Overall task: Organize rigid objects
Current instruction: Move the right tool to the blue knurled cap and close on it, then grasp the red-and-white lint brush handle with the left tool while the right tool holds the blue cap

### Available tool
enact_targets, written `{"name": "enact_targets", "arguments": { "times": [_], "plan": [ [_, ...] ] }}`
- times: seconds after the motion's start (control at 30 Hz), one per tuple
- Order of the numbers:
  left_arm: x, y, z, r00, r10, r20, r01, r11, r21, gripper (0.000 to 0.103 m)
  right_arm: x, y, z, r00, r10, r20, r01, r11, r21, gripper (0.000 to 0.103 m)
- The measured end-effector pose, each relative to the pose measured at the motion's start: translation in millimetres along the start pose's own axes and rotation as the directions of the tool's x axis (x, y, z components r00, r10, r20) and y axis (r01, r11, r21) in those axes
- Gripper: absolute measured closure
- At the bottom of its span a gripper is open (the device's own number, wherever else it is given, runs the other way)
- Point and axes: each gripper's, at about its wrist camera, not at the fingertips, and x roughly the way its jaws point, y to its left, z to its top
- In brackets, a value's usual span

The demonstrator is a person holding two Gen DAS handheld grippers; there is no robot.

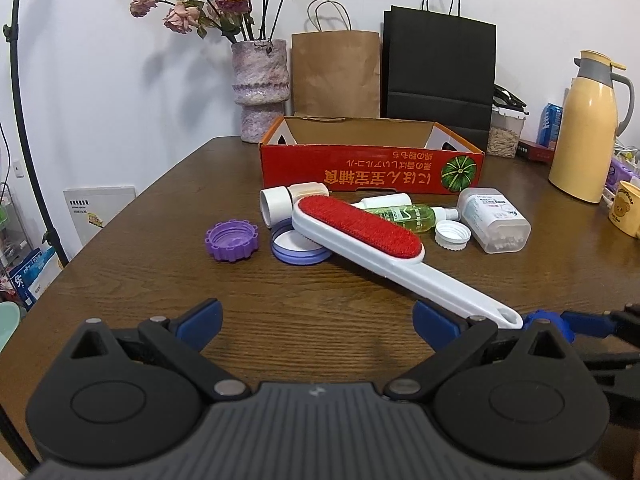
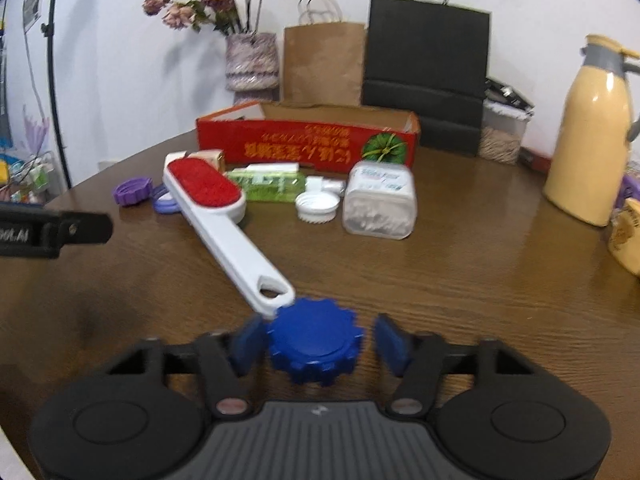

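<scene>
Blue ridged cap (image 2: pixel 315 340) sits low-centre between the spread right tongs (image 2: pixel 320 344), seemingly ungripped; closing comes next. Left tongs (image 1: pixel 318 326) gape empty.

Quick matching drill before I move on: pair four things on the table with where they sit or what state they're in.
Things:
1. blue cap
2. purple cap
3. lint brush
4. red box

States:
A. head propped on a lavender lid
B. between the open right claw fingers
C. open-topped, behind the pile
D. alone, open side up, left of the pile

Pairs: 1-B, 2-D, 3-A, 4-C
</scene>
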Motion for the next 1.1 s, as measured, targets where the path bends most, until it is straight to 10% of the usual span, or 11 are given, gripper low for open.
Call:
{"name": "enact_targets", "arguments": {
  "times": [1.1],
  "plan": [
    [58.9,-75.6,29.2,0.987,0.140,-0.083,-0.142,0.990,-0.018,0.000,21.6,-74.2,47.8,0.995,0.017,0.094,-0.009,0.997,-0.083,0.050]
  ]
}}
